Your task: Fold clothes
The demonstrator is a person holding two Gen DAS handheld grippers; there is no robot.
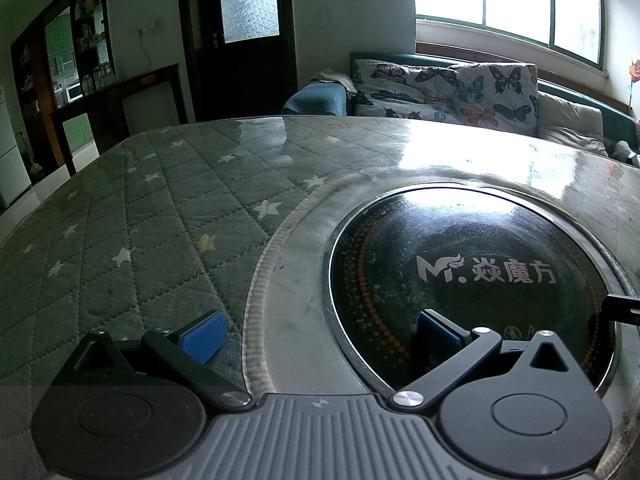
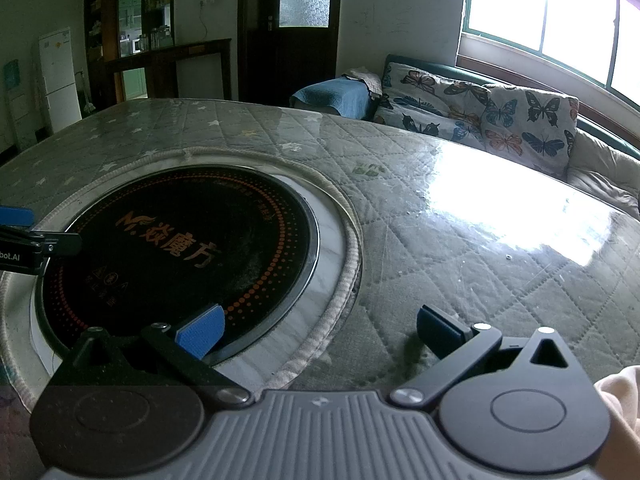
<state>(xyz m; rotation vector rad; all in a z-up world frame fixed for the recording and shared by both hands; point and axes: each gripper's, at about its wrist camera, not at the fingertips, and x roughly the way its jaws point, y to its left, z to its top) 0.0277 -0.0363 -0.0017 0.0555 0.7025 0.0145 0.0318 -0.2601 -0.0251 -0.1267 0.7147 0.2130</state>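
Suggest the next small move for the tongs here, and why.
Probably swing the right tongs toward the pale cloth at their lower right. Both tongs stand open and empty, left tongs included, and no garment lies on the quilted table cover ahead.

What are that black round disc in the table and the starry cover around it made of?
The black disc looks like glossy glass or ceramic, a cooktop perhaps: it mirrors the window. The starry cover looks like quilted fabric, stitched in diamonds, apparently under a clear shiny sheet, judging by the glare.

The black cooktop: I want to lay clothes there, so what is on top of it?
Nothing rests on the black cooktop; only printed logo and orange dots show. Its near edge is hidden by the open left gripper.
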